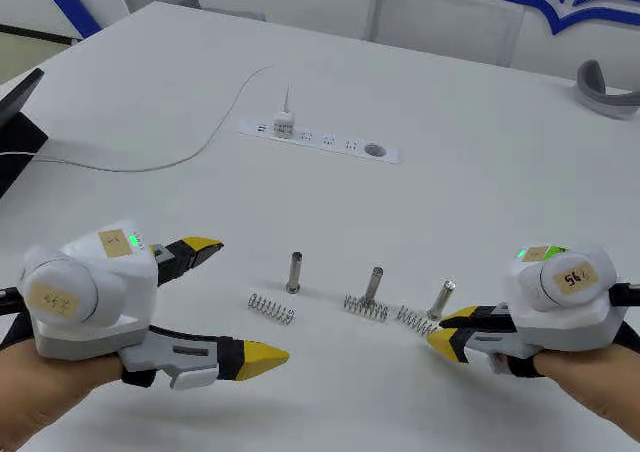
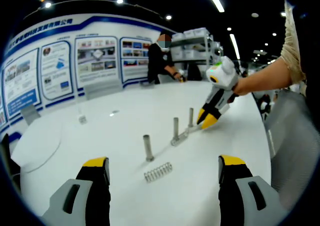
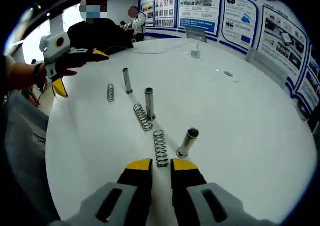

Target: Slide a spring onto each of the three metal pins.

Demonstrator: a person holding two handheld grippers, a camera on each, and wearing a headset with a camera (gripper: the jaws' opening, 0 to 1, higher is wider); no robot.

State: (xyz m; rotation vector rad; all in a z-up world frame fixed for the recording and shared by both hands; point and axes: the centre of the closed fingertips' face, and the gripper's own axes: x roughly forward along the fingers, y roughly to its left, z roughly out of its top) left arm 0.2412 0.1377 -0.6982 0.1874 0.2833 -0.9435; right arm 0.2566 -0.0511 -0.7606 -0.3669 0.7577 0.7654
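**Steel pins bare, springs lying flat on the bench**

Steel and upright, the left pin [image 1: 294, 271], middle pin [image 1: 373, 284] and right pin [image 1: 441, 298] stand in a row on the white bench [image 1: 450, 172], none carrying a spring. Just in front of each lies its own coil: the left spring [image 1: 271, 308] a little apart from its pin, the middle spring [image 1: 366, 308] right at its pin's foot, though contact is hard to make out.

The right tongs [image 3: 161, 165] are down at the bench with their yellow tips close together, the near end of the right spring [image 3: 160, 148] between them. The gap looks about as wide as the coil, so I cannot tell whether they pinch it. The left tongs [image 1: 235, 301] are spread wide, holding nothing, to the left of the row.

Farther back, a power strip [image 1: 320, 140] holds a white plug. Its cable [image 1: 200, 152] runs off the left edge. A dark object there and a grey curved piece at the top right are both cut off.
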